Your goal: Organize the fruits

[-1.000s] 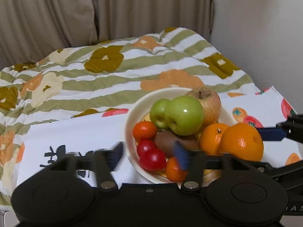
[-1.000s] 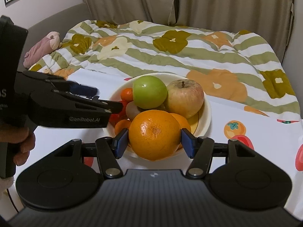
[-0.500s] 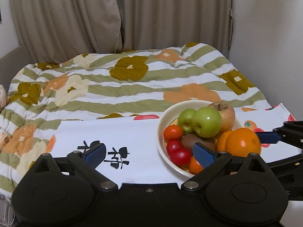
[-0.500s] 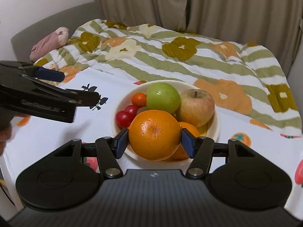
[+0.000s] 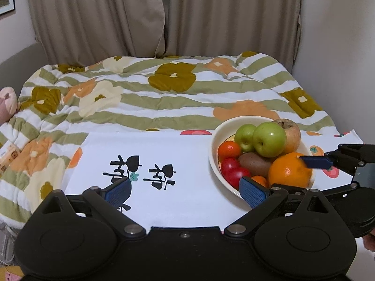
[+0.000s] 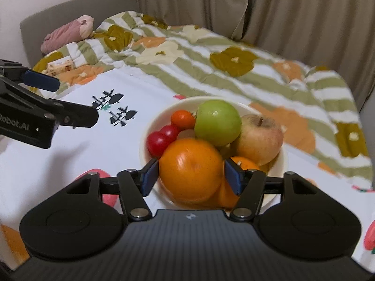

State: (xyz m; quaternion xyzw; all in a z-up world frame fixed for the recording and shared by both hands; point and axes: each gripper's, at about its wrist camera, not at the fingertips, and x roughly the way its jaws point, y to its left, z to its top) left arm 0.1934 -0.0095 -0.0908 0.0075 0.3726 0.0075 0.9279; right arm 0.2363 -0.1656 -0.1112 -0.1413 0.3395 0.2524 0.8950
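Observation:
A cream bowl (image 5: pixel 215 140) (image 6: pixel 145 140) on the white printed cloth holds green apples (image 5: pixel 269 139) (image 6: pixel 218 123), a reddish apple (image 6: pixel 260 138), a kiwi (image 5: pixel 254 164), small red tomatoes (image 6: pixel 161 138) and oranges. A large orange (image 6: pixel 191 168) (image 5: pixel 288 171) lies at the bowl's near edge between the jaws of my right gripper (image 6: pixel 191 175). Those jaws are opening, and a gap shows beside the right pad. My left gripper (image 5: pixel 186 192) stands wide open over the cloth left of the bowl, with nothing between its fingers.
A striped flowered quilt (image 5: pixel 164 98) covers the bed behind the cloth, with curtains (image 5: pixel 164 16) and a wall beyond. A pink plush toy (image 6: pixel 68 35) and a small box (image 6: pixel 59 65) lie at the far left. The black print (image 5: pixel 140 171) marks bare cloth left of the bowl.
My left gripper has drawn back and left from the bowl and spread wide. My right gripper's jaws have widened off the large orange, which now sits lower against the bowl.

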